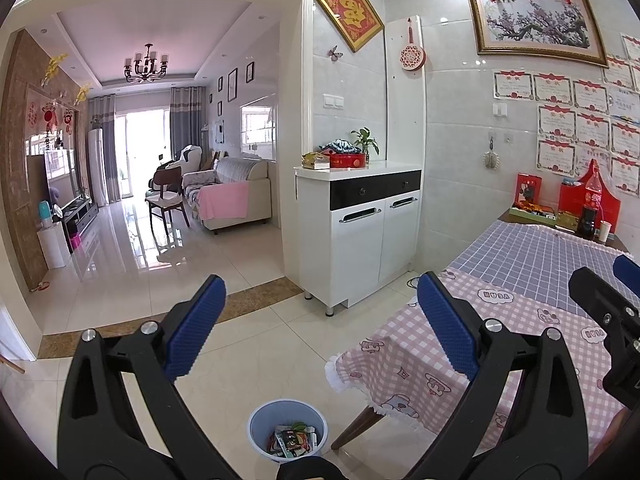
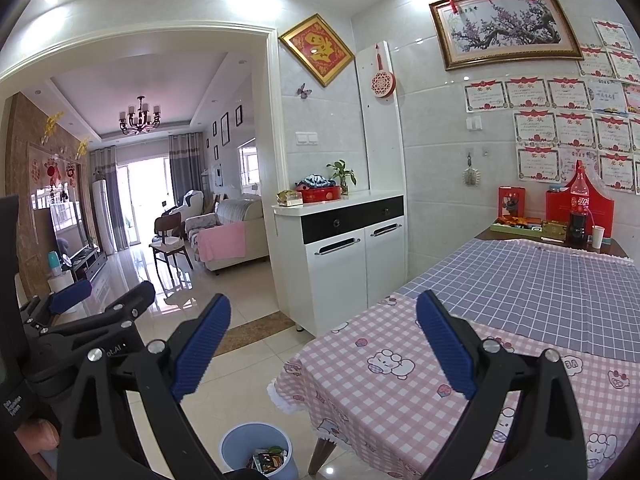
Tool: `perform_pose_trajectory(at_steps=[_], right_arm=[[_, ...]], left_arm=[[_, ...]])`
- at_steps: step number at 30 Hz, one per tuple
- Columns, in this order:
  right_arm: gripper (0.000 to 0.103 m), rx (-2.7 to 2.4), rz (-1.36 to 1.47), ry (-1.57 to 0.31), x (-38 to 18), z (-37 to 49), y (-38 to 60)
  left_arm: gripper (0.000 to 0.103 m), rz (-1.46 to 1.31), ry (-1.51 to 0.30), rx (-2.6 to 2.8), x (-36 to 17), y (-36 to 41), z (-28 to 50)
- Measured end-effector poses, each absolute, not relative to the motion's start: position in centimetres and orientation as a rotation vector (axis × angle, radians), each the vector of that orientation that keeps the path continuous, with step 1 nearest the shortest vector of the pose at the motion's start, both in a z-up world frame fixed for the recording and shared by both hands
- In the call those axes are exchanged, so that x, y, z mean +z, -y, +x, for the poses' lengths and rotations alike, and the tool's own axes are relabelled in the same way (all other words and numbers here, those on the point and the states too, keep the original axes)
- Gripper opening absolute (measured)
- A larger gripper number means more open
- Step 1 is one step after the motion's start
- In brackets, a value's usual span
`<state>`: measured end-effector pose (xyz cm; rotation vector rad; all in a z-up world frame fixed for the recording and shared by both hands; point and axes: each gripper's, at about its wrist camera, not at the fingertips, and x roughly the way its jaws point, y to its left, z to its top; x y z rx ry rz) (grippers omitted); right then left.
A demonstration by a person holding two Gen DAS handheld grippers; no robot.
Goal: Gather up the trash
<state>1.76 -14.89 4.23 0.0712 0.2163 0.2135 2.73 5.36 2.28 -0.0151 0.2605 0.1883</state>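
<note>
Left claw [image 1: 320,312] spread wide, gripping nothing, touching nothing. Right claw [image 2: 324,332] likewise wide and bare. Trash [image 1: 293,439] inside blue bin [image 1: 260,420], bottom centre, beside surface [image 1: 520,288].

Blue bin [image 1: 262,426], pink checked tablecloth [image 2: 392,400]

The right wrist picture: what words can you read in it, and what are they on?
"ot.AI": cut-off white print on the left gripper.
Cola bottle: white brand script on red label, too blurred to read.
Wall certificates: print too small to read.
Pink tablecloth: small badge letters, blurred.
</note>
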Motion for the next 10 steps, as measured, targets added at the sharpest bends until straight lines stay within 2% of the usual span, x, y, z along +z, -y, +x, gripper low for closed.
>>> perform_pose_trajectory(at_steps=[10], right_arm=[[0.092,0.196,0.079,-0.234,3.65,2.37,15.61]], left_arm=[[0.094,-0.028,-0.289,0.198,1.80,-5.49,3.51]])
